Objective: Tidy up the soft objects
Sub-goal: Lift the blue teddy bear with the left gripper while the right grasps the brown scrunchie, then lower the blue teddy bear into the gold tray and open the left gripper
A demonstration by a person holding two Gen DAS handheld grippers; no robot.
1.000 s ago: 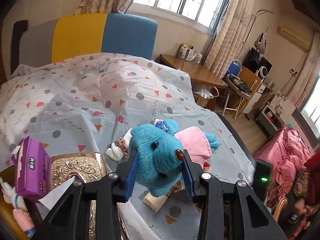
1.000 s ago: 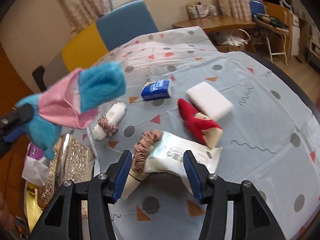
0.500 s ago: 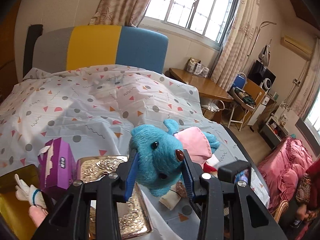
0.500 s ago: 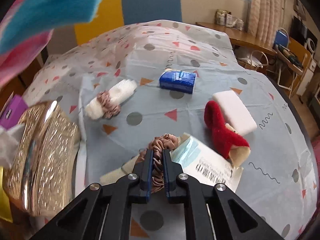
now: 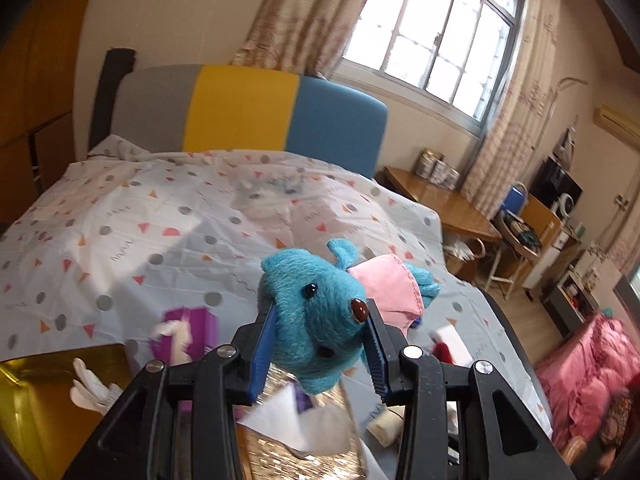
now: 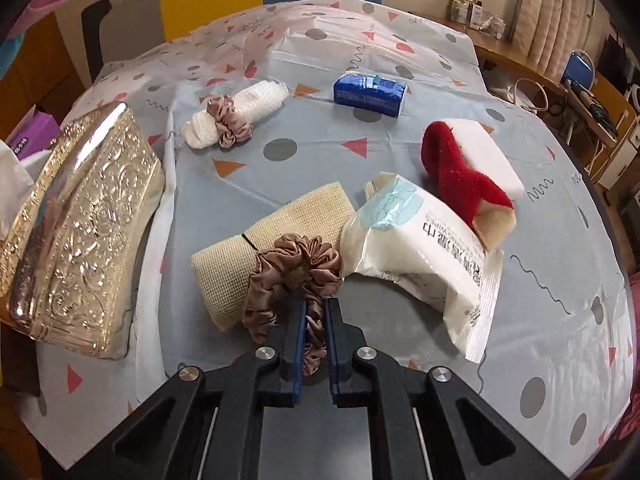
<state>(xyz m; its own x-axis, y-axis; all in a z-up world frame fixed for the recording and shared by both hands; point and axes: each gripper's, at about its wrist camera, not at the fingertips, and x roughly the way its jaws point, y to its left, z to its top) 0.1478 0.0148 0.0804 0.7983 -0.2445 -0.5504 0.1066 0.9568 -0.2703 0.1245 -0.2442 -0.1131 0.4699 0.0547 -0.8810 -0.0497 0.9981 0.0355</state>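
Blue plush toy (image 5: 316, 320) clamped in left tool (image 5: 320, 344) — brown scrunchie (image 6: 296, 276) pinched in right tool (image 6: 314, 344).

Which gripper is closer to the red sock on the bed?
Right. The right gripper sits low on the bed near the red sock; the left gripper is raised above, holding the blue plush toy.

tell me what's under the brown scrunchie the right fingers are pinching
The brown scrunchie is wrapped around a beige rolled cloth on the bed sheet. The cloth's banded middle is hidden.
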